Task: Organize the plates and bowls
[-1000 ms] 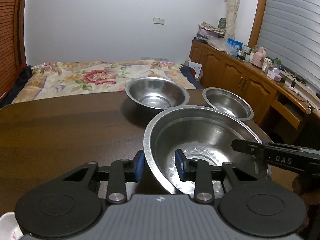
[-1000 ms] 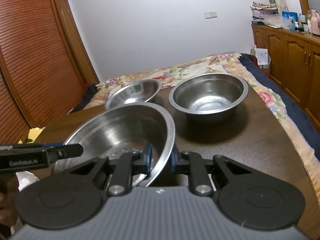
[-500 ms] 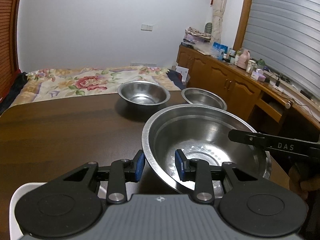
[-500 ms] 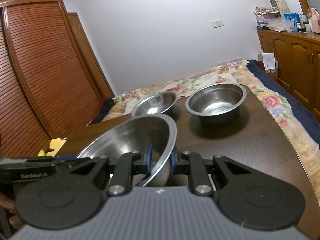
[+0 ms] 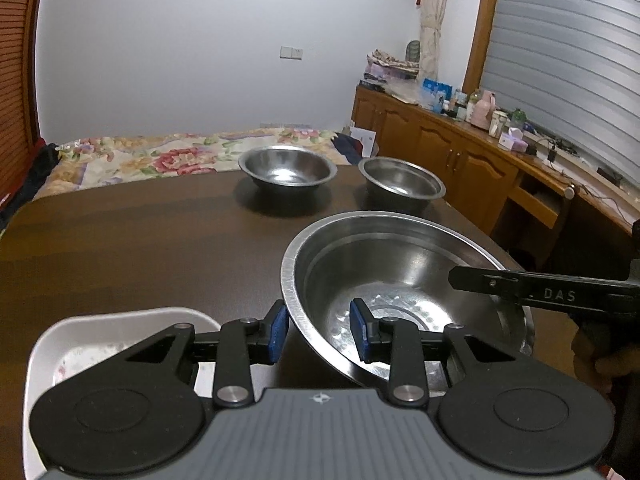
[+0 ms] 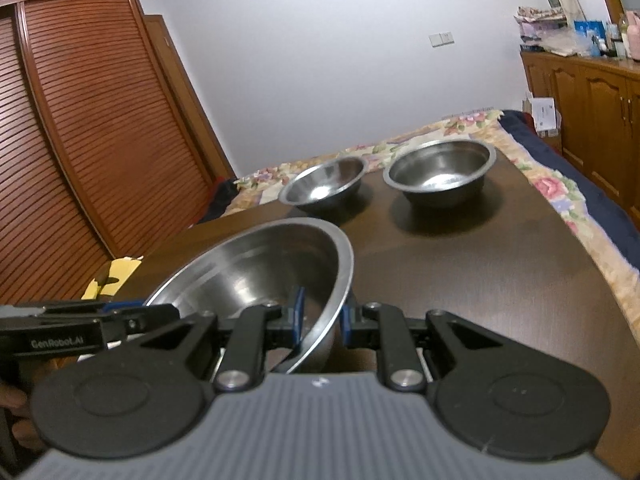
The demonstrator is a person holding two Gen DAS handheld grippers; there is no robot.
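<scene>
A large steel bowl (image 5: pixel 404 280) is held above the dark wooden table (image 5: pixel 140 248) by both grippers. My left gripper (image 5: pixel 319 332) is shut on its near left rim. My right gripper (image 6: pixel 320 318) is shut on its right rim; the bowl (image 6: pixel 260 272) is tilted in the right wrist view. Two smaller steel bowls stand at the far end of the table: one (image 5: pixel 287 168) to the left, one (image 5: pixel 401 180) to the right. They show in the right wrist view too, the left one (image 6: pixel 324 184) and the right one (image 6: pixel 440 170). A white plate (image 5: pixel 100 332) lies under my left gripper.
A bed with a floral cover (image 5: pixel 160 156) lies beyond the table. Wooden cabinets with clutter (image 5: pixel 460 148) run along the right wall. A slatted wooden wardrobe (image 6: pixel 80 128) stands to the left. The table's right edge (image 6: pixel 592 264) is close to the held bowl.
Both grippers have lifted the large bowl and drawn it back toward the near end of the table. The two small bowls now look farther away, and the white plate has come into view.
</scene>
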